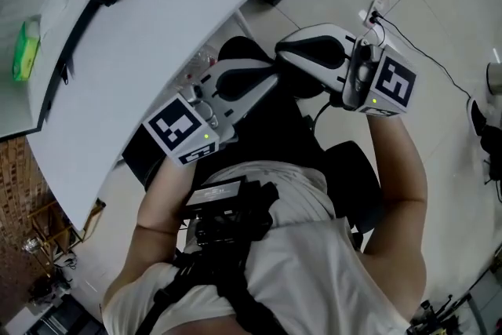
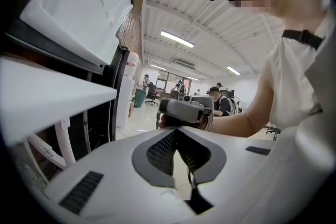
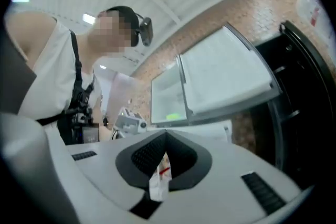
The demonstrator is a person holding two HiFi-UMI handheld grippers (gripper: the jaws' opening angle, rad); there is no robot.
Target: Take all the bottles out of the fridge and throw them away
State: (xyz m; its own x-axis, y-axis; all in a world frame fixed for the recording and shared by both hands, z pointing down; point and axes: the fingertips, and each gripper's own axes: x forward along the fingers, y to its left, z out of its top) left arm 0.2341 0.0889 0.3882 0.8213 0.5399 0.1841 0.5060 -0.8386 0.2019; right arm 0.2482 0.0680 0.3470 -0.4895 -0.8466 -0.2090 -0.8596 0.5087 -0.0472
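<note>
2 clenched grips — right gripper (image 3: 166, 136) fingers (image 3: 145, 157) on a crumpled whitish scrap (image 3: 158, 181), lengthwise along them — left gripper (image 2: 177, 131) fingers (image 2: 160, 155) together, empty.

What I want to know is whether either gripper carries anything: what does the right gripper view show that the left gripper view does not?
Only the right gripper view: the right gripper shut on a whitish scrap with a red mark, and a green item in a white compartment. Only the left gripper view: the left gripper shut with nothing between its jaws, and an office with seated people beyond. Both: the person and the open white fridge door.
</note>
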